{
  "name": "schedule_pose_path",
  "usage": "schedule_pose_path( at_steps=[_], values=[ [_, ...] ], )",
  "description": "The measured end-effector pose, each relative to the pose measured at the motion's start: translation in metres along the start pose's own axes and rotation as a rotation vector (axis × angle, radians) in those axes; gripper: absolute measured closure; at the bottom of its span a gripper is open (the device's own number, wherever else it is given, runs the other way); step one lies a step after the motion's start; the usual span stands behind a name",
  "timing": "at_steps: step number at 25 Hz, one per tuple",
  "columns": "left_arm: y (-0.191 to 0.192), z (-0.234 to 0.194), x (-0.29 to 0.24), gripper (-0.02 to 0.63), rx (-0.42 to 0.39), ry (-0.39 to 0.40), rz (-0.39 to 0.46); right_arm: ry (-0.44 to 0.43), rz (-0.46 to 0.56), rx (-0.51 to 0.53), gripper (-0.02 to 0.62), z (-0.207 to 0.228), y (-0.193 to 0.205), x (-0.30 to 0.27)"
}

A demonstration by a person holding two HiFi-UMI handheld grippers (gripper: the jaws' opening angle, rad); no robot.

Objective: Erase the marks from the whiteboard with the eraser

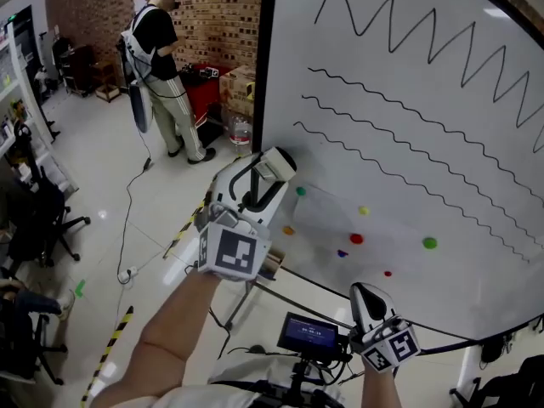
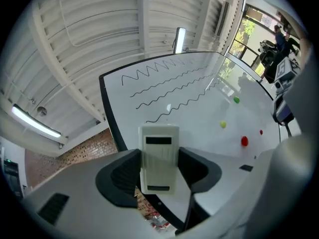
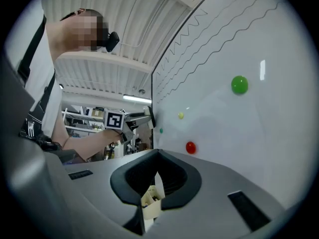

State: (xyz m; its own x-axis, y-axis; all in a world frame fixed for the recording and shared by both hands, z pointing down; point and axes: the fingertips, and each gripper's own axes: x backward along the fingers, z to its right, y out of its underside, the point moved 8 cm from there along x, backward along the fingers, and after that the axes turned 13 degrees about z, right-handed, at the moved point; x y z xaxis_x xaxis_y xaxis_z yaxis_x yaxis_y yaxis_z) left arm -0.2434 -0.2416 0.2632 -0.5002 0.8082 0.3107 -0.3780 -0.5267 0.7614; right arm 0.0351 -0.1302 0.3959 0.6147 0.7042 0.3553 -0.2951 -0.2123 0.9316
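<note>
Left gripper (image 2: 159, 173) is clamped across the midsection of the eraser (image 2: 159, 148), which sticks out ahead. It looks light, rigid and grippy. Wavy marks (image 2: 169, 110) sit just beyond it on the whiteboard (image 2: 199, 128). Right gripper (image 3: 143, 205) is pinched together, empty.

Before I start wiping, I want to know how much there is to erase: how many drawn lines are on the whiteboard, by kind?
Zigzag lines: 1
Wavy lines: 3
Total: 4
</note>
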Motion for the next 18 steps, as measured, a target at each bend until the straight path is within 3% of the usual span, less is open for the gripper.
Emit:
schedule_pose_path(
  at_steps=[7,13,15,18],
  values=[
    [-0.022,-0.01,-0.031,0.356,0.038,-0.051,0.061,0.022,0.049,0.038,0.581,0.019,-0.03,0.018],
    [-0.024,-0.034,-0.029,0.356,0.242,-0.192,0.156,0.02,0.064,0.056,0.581,0.034,-0.038,0.025],
    [-0.027,-0.037,-0.031,0.354,0.24,-0.208,0.176,0.022,0.07,0.06,0.581,0.038,-0.042,0.025],
    [-0.029,-0.033,-0.036,0.352,0.16,-0.243,0.174,0.022,0.083,0.064,0.581,0.042,-0.045,0.023]
  ],
)
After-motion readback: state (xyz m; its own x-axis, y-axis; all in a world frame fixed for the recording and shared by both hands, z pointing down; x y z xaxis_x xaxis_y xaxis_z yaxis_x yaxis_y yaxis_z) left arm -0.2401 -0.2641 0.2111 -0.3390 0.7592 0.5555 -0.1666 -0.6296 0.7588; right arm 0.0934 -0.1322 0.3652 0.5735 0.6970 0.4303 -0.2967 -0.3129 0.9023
